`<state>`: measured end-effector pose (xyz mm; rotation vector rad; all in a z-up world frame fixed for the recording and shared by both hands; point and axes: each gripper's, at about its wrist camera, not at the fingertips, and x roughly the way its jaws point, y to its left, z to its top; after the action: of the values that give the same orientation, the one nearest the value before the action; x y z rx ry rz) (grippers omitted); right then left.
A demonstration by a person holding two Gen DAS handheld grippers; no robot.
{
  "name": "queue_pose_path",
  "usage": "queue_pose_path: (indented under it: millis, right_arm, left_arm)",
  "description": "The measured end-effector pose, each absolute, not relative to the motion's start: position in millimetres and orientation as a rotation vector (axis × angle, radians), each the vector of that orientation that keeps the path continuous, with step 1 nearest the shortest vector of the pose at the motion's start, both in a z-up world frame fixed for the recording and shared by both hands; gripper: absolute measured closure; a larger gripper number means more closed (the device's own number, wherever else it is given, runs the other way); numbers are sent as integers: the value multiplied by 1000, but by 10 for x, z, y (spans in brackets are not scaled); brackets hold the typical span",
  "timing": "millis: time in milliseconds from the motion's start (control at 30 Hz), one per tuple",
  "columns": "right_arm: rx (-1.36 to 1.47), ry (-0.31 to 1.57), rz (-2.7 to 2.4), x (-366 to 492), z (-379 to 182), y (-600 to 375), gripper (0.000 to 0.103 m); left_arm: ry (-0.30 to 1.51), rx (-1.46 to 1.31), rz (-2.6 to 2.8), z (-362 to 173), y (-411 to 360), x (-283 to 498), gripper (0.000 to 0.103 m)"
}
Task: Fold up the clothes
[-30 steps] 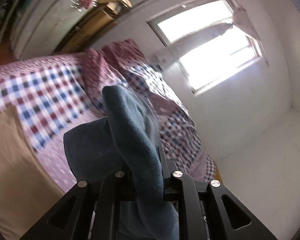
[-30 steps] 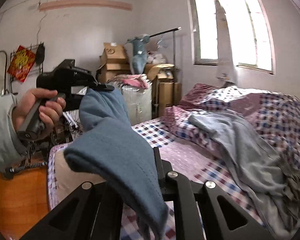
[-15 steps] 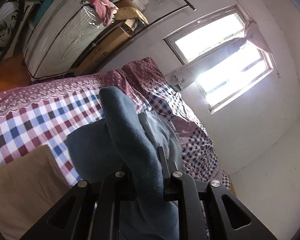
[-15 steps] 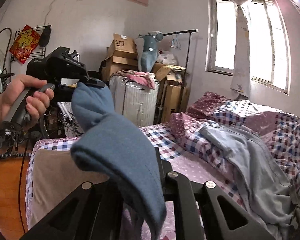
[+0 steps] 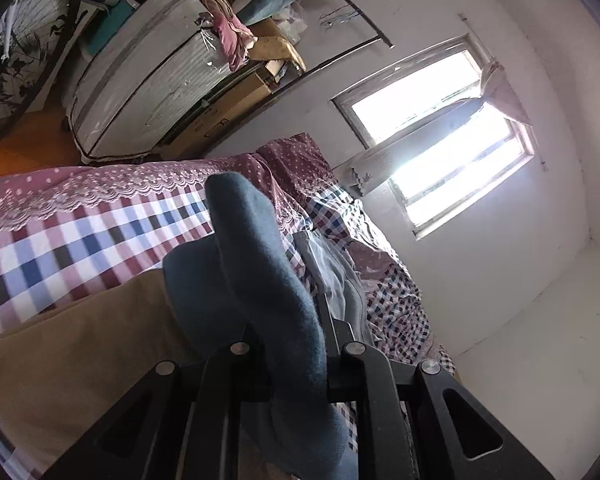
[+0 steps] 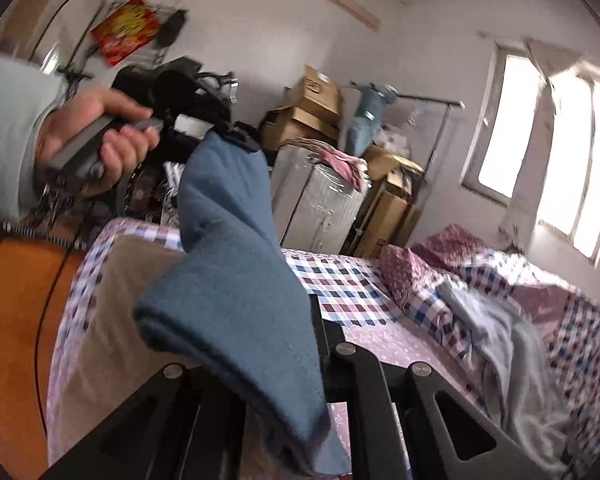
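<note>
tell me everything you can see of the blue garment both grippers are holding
The blue garment is a dull slate blue, thick and fleecy-looking, with no print or fastening showing. It is held up off the bed, pinched at one end by the left gripper and at the other by the right gripper, and it sags in a twisted band between them. A loose end droops below the right gripper's fingers. Under it on the bed lies a tan cloth.
</note>
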<state>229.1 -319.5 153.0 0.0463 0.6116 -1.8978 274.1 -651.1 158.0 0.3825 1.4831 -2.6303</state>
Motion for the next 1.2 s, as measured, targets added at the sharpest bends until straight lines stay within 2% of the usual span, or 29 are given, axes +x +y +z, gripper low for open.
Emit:
queue_pose_path:
  millis: [333,533,633,667,700,767,833,933,1033,1200]
  right_arm:
    - [-86,866,-1696,3074,746,-3224,96]
    - [-41,940,-1574,3276,433,-3332,94]
    - [11,974,-1514,3305,319,-3341,75]
    - [30,980,-1499,3304,292,-3322,59]
    - [46,981,-1490,3297,282,-3280,52]
    - [74,983,-1488,3277,290,-3161,45]
    - [96,975,-1501,3242,333,-2990,39]
    - [134,932,-1555,3142,489,-2686,35]
    - [185,833,-1662,2986,759,-2258,31]
    - [246,611,-1863,2743,1269,-1523,27]
  left_arm:
    - [1613,324,-2472,658,-6668,3515,89]
    - [1685,339,-2331,214,-6765,3704,89]
    - [1688,351,-2267,84,-6795,3791,88]
    - [1688,352,-2244,49,-6805,3826,84]
    - [1688,353,-2221,14,-6815,3861,80]
    - [1673,337,-2198,-7,-6818,3951,55]
    - [1621,314,-2212,73,-6775,4044,48]
    - [1510,297,-2257,269,-6670,4151,28]
    - [1431,269,-2341,536,-6497,4181,20]
    - [1339,272,-2495,945,-5961,4090,18]
